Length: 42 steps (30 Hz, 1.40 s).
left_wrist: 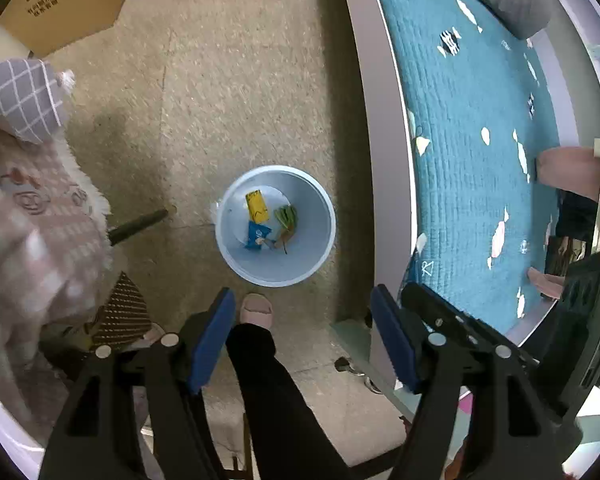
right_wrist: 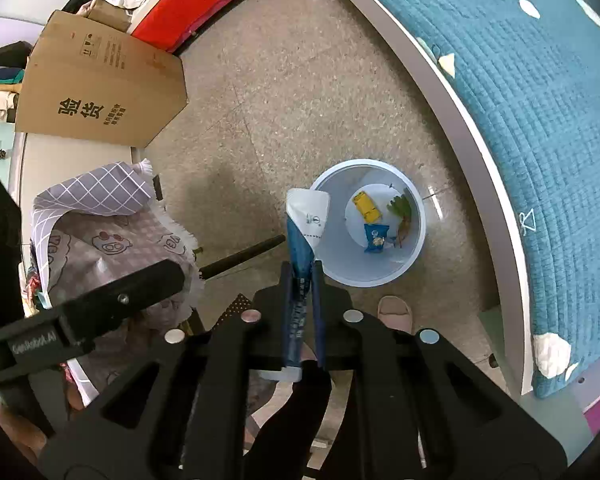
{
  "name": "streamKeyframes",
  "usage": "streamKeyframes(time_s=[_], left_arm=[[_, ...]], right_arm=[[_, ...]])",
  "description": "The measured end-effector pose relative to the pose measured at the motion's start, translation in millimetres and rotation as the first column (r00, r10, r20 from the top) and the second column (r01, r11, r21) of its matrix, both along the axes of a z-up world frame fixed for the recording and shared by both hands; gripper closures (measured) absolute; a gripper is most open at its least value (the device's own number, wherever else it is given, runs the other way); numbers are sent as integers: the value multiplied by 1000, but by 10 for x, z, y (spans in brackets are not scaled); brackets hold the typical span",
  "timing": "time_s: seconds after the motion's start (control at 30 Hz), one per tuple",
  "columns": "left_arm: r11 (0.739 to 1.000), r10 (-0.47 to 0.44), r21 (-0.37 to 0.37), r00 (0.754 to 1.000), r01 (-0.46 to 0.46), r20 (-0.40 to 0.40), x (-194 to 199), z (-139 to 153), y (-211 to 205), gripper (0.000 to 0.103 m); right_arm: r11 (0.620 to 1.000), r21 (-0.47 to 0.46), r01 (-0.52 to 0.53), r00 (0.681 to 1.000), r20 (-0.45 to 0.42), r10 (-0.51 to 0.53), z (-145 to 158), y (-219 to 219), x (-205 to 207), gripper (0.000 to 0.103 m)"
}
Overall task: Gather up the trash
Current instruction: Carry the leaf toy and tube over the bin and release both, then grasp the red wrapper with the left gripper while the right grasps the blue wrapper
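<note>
A pale blue trash bin (left_wrist: 236, 256) stands on the floor beside the bed; it also shows in the right wrist view (right_wrist: 332, 256). Inside lie a yellow wrapper (left_wrist: 257, 205), a blue snack packet (left_wrist: 257, 236) and green leafy scraps (left_wrist: 287, 218). My left gripper (left_wrist: 302, 334) is open and empty, high above the floor just short of the bin. My right gripper (right_wrist: 301, 276) is shut on a blue and white pouch (right_wrist: 306, 220), whose top hangs over the bin's left rim.
A bed with a teal quilt (left_wrist: 472, 152) and grey frame (left_wrist: 380, 120) runs along the right. A cardboard box (right_wrist: 100, 80) stands at the back left. A chair draped with checked cloth (right_wrist: 100, 216) is at left. A slippered foot (left_wrist: 256, 312) stands near the bin.
</note>
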<state>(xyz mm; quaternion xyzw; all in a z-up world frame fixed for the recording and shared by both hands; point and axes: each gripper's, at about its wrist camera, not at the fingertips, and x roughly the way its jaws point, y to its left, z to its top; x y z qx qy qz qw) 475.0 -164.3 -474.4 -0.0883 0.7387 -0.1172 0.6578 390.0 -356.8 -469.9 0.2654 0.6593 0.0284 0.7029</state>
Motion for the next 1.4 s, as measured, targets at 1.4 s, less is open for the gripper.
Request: streamKeyframes(time_s=[1.4], left_arm=[[975,220,-56,905,-214,364,-728,1814,3508,32]], right_arm=[[955,-90,-284,887,353,297,1773,3308,-201,53]])
